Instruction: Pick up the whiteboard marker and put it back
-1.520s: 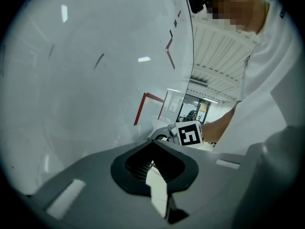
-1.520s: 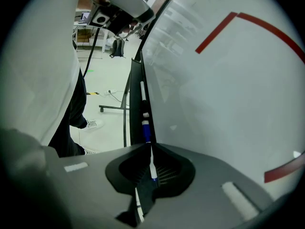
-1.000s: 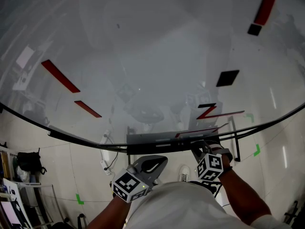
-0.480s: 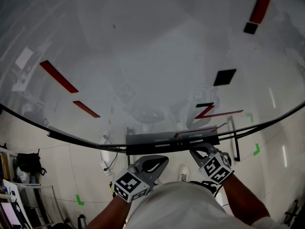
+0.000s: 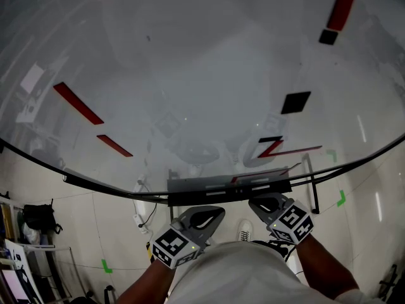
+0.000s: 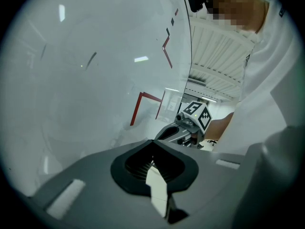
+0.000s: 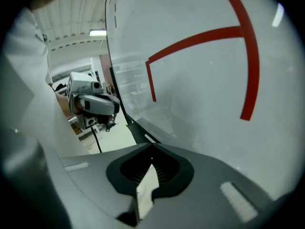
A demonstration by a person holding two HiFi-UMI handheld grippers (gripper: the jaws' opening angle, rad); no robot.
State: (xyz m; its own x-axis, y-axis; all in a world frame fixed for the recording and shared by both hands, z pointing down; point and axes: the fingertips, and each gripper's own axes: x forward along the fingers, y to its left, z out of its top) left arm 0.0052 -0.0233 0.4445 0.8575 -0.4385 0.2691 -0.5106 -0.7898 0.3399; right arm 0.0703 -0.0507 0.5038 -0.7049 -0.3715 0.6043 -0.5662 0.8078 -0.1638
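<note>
A large whiteboard (image 5: pixel 190 75) with red strokes (image 5: pixel 79 103) fills the head view, and a grey tray (image 5: pixel 190 184) runs along its bottom edge. A thin reddish streak (image 5: pixel 262 173) lies along the tray; I cannot tell whether it is the marker. My left gripper (image 5: pixel 212 211) hangs just below the tray, shut and empty. To its right, my right gripper (image 5: pixel 266 202) is also shut and empty, close under the tray. The left gripper view shows shut jaws (image 6: pixel 153 143) and the right gripper (image 6: pixel 188 123) beyond. In the right gripper view (image 7: pixel 152 148) the jaws meet beside the board (image 7: pixel 200 70).
Black square pieces (image 5: pixel 296 102) (image 5: pixel 328 37) stick to the board. Below the board is tiled floor with green tape marks (image 5: pixel 342 199), a cable (image 5: pixel 140 219), and a shelf with a dark bag (image 5: pixel 38 215) at the left. My white shoe (image 5: pixel 244 231) shows between the grippers.
My right gripper has drawn slightly down and to the right, away from the tray, and turned a little. The left gripper has stayed put.
</note>
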